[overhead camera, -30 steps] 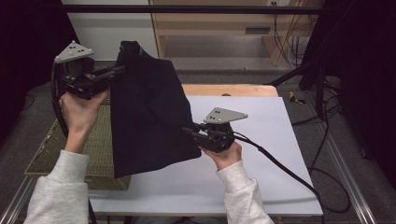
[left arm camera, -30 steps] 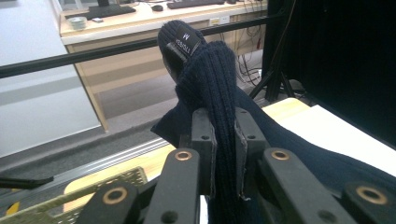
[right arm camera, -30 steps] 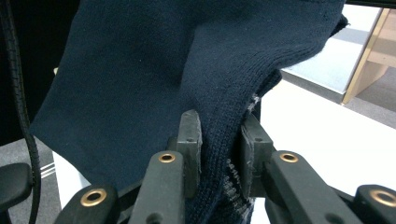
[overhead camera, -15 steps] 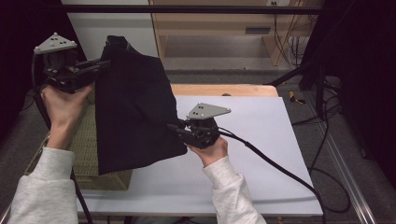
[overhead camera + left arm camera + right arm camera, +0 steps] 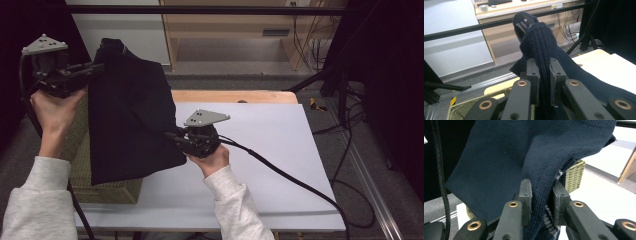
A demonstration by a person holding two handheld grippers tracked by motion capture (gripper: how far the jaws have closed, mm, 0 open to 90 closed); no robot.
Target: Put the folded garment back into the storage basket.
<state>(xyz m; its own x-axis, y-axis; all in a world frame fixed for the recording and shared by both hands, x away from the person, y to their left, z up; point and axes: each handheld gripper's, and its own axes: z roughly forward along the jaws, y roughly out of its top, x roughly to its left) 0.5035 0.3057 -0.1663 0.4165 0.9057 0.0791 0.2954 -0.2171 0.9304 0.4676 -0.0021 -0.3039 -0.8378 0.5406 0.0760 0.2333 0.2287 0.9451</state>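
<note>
Nearest, two grey sleeves, two hands. Right gripper (image 5: 176, 137) low over white desk (image 5: 280, 150), jaws clamped on lower edge of one dark navy knit garment (image 5: 130, 120). Left gripper (image 5: 95, 69) raised higher, farther back, jaws clamped on ribbed part near label. Garment hangs between both, above one woven basket (image 5: 107, 190); basket mostly hidden behind cloth. Label text hard to read.
</note>
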